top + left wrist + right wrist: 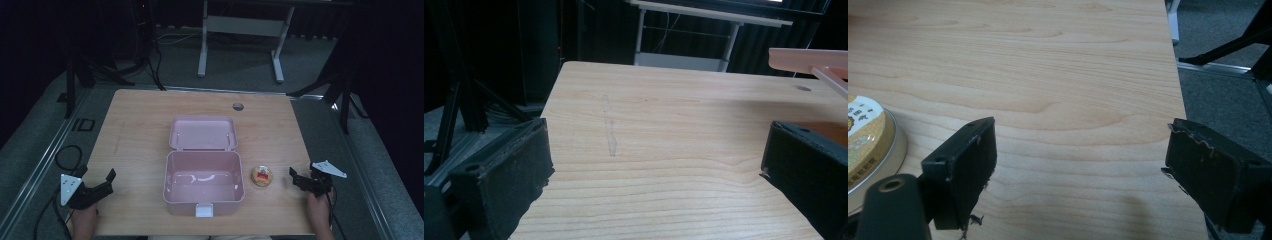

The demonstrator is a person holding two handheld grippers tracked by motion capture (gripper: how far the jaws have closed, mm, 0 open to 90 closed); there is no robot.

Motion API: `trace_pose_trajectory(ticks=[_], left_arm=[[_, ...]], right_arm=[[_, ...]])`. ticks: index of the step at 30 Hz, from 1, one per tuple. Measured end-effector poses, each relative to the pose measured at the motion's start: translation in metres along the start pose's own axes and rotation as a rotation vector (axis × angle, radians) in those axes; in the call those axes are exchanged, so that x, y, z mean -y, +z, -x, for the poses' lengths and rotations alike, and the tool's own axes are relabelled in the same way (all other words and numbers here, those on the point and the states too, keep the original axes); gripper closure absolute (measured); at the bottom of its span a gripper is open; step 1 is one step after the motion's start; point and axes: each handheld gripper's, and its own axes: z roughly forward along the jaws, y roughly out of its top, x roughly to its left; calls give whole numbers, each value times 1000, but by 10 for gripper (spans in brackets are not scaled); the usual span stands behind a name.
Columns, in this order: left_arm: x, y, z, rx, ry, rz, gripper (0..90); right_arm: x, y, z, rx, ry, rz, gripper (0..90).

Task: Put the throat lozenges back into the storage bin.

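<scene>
High view has your left gripper at the bench's near left corner, held in your left hand, jaws apart with nothing between them and aimed toward the middle. Just right of it, at the bench's centre near the front edge, sits the pink box, open and bare inside, with a white latch on its front wall. Its lid lies back flat behind it, inner side up. Right of the box, close beside it but apart, lies a small round tin with a gold and red top. Further right, your right gripper rests near the bench's right edge in your right hand, jaws spread wide and empty, pointing left toward the tin.

Left gripper view shows bare wood between your jaws and the lid's edge at upper right. Right gripper view shows the tin just left of the left jaw.
</scene>
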Motion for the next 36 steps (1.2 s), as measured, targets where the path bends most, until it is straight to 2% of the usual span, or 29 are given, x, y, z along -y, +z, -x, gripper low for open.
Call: trace_pose_trajectory(ticks=[5, 6, 10, 11, 16, 19, 20, 21, 23, 24, 29, 31, 32, 33, 35, 36], left_arm=[[0, 0, 0, -4, 3, -1, 4], [0, 0, 0, -4, 4, -2, 3], [0, 0, 0, -2, 4, -3, 4], [0, 0, 0, -1, 3, -3, 3], [0, 0, 0, 2, 1, -4, 3], [0, 0, 0, 3, 1, -4, 3], [0, 0, 0, 3, 1, -4, 3], [0, 0, 0, 5, 2, -4, 3], [0, 1, 0, 5, 2, -4, 3], [0, 1, 0, 6, 1, -4, 3], [0, 1, 0, 8, 3, -6, 3], [0, 1, 0, 9, 3, -6, 3], [0, 1, 0, 9, 3, -6, 3], [0, 1, 0, 9, 3, -6, 4], [0, 1, 0, 10, 4, -6, 3], [0, 1, 0, 10, 4, -6, 3]], right_arm=[[-1, -1, 3, -33, 12, 8, 129], [-6, -2, 4, -68, -6, -7, 129], [-11, -3, 5, -113, -29, -35, 130], [-12, -1, 6, -163, -56, -86, 132], [-16, 3, 7, -310, -138, -206, 133], [-19, 4, 5, -362, -199, -264, 133], [-19, 4, 5, -362, -199, -264, 133], [-21, 6, 3, -414, -226, -305, 133], [-23, 6, 1, -432, -245, -326, 133], [-26, 8, -2, -464, -283, -369, 133], [-33, 10, -12, -491, -408, -483, 134], [-36, 10, -16, -488, -468, -536, 135], [-36, 10, -16, -488, -468, -536, 135], [-39, 10, -20, -489, -523, -596, 135], [-43, 9, -24, -477, -578, -649, 138], [-43, 9, -24, -477, -578, -649, 138]])
